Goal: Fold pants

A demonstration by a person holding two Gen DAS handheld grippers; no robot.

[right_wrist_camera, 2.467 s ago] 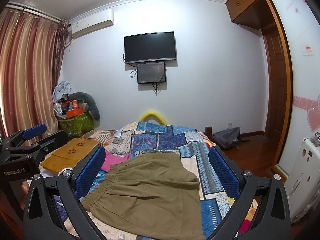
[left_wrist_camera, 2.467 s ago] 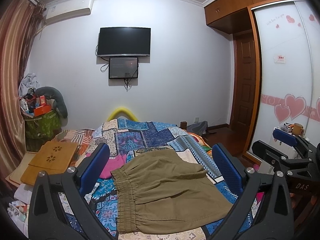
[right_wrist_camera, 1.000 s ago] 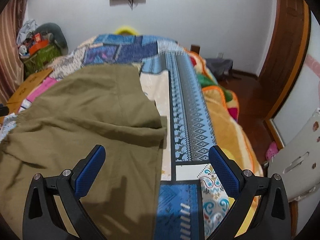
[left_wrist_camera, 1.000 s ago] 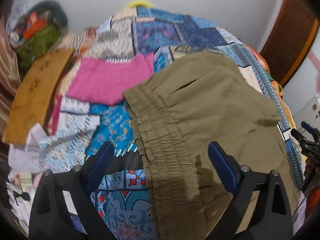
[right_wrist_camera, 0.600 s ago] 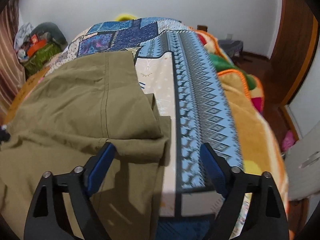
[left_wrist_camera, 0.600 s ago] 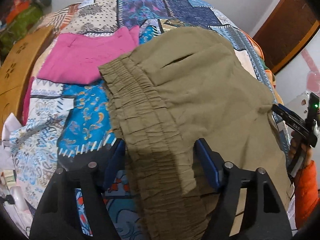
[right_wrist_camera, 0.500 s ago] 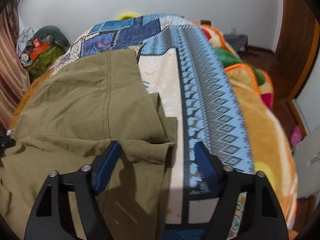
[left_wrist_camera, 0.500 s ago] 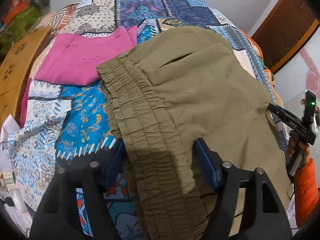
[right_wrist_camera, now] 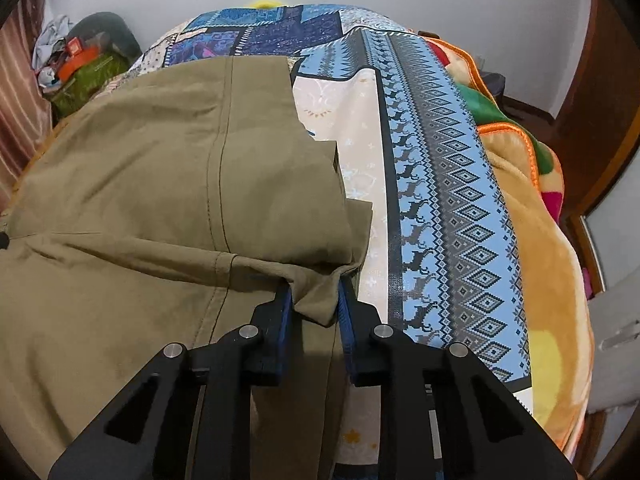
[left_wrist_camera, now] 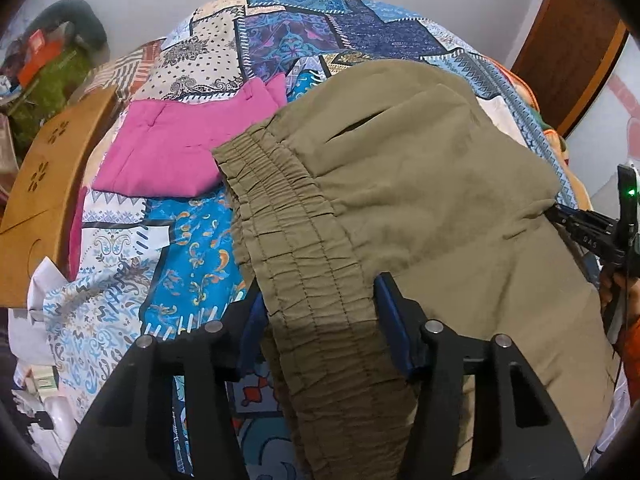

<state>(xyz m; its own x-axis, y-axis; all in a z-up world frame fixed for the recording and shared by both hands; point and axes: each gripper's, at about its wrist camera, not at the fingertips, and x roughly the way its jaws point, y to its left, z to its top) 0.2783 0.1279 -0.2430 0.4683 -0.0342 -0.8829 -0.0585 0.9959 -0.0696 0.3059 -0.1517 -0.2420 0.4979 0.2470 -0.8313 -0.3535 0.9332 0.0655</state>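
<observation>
Olive-green pants lie on the patterned bedspread, the elastic waistband toward my left gripper. My left gripper straddles the waistband, its blue pads still apart around the gathered fabric. My right gripper is shut on a bunched fold of the pants at the edge of a folded-over layer. The right gripper also shows at the right edge of the left wrist view.
A folded pink garment lies left of the pants. A wooden lap tray sits at the bed's left edge. An orange blanket hangs over the bed's right side. A wooden door stands far right.
Both grippers came down from above the bed onto the pants. The right jaws closed on the fold; the left jaws narrowed around the waistband.
</observation>
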